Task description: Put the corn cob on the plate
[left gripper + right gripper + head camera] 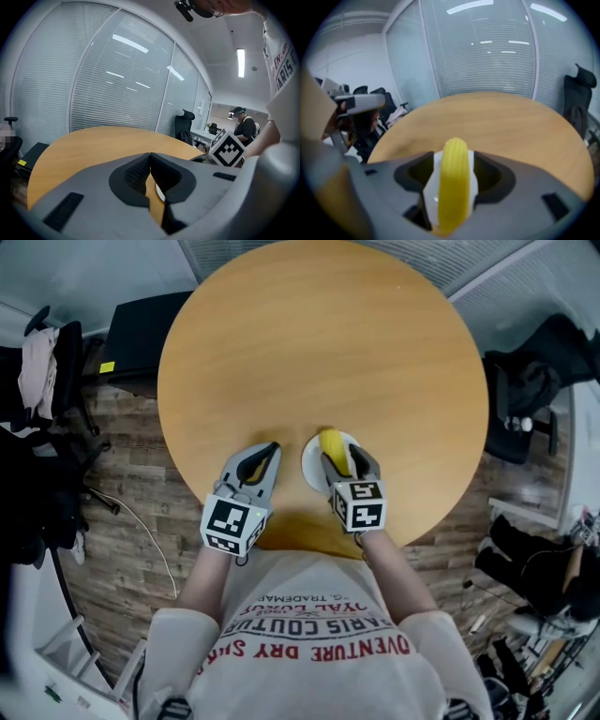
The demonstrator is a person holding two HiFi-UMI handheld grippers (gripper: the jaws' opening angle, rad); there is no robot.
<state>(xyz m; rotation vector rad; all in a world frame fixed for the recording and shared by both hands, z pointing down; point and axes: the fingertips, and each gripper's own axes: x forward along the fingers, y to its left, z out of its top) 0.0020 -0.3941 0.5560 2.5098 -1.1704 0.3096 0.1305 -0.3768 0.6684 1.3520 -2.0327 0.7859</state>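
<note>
The yellow corn cob (334,450) (453,183) lies lengthwise between the jaws of my right gripper (347,456) (453,152). The jaws stand close on each side of it and look shut on it. Right under the cob is the small white plate (313,465) (431,187), near the front edge of the round wooden table (319,343). Whether the cob touches the plate is hidden. My left gripper (272,446) (150,154) rests on the table just left of the plate, shut and holding nothing. A sliver of the plate (159,192) shows past its jaws.
Black office chairs (530,390) and dark bags stand on the wood-look floor round the table. A cable (155,545) trails on the floor at the left. A glass wall with blinds (117,84) lies beyond the table. A person (243,126) sits far off.
</note>
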